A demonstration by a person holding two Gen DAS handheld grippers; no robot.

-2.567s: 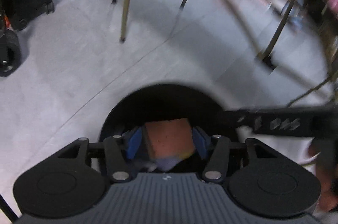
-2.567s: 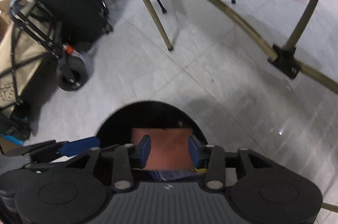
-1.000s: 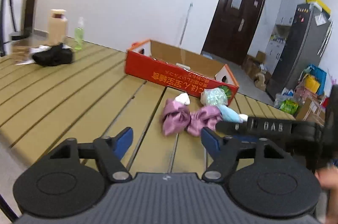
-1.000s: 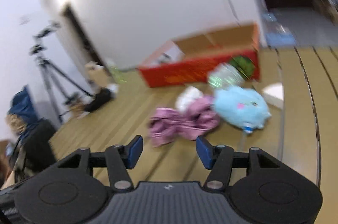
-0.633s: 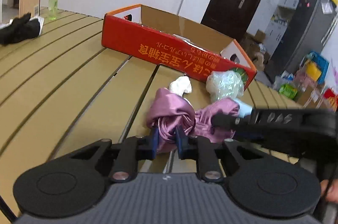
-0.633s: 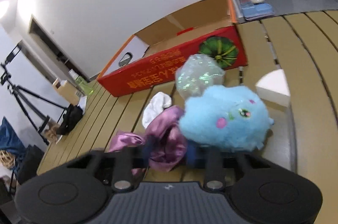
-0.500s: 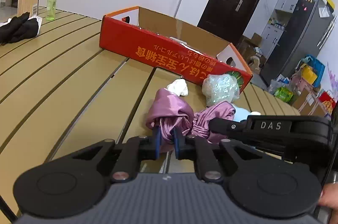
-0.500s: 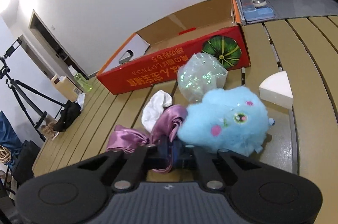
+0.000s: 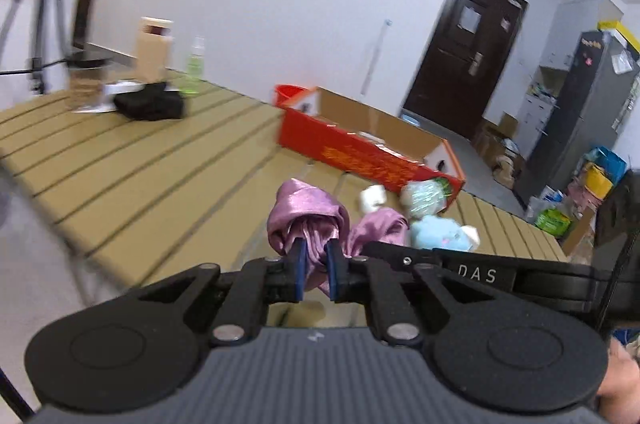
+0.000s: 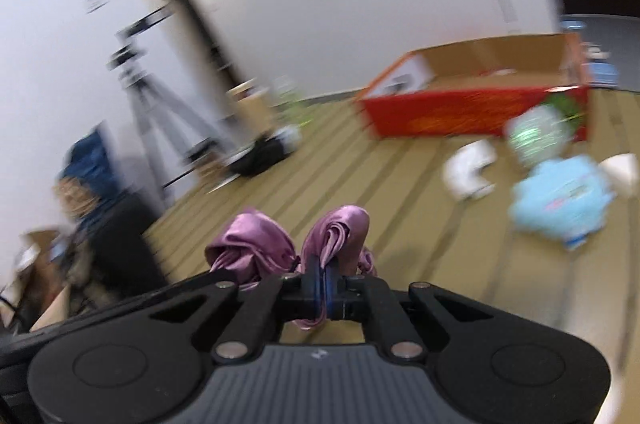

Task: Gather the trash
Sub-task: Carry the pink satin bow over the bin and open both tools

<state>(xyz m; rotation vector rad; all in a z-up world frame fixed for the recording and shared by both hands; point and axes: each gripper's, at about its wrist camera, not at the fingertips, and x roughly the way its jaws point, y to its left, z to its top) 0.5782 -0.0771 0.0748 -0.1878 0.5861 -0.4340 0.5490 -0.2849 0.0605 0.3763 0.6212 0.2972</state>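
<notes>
Purple satin cloth (image 9: 306,214) hangs bunched between our two grippers, lifted off the slatted wooden worktop (image 9: 160,152). Our left gripper (image 9: 316,270) has its blue fingers (image 9: 298,270) clamped on one gathered end of the fabric, which puffs up above them. Our right gripper (image 10: 322,280) has its fingers pressed nearly together on the other end, a thin fold of the same cloth (image 10: 336,236) pinched between them and a loose tail hanging below. From the left wrist view we see the right gripper's black body (image 9: 460,272) reaching in from the right, just beside the left one. Behind the cloth, on the worktop, lie a small white crumpled wad (image 10: 470,166), a ball of clear plastic film (image 10: 536,138), a light blue plush toy (image 10: 560,200) and a white wedge-shaped piece (image 10: 622,170), all near an open red cardboard box (image 10: 472,104). Farther back on the worktop sit a black bundle (image 9: 150,104), a green spray bottle (image 9: 195,68) and a tan carton (image 9: 154,48). The right wrist view is blurred.
</notes>
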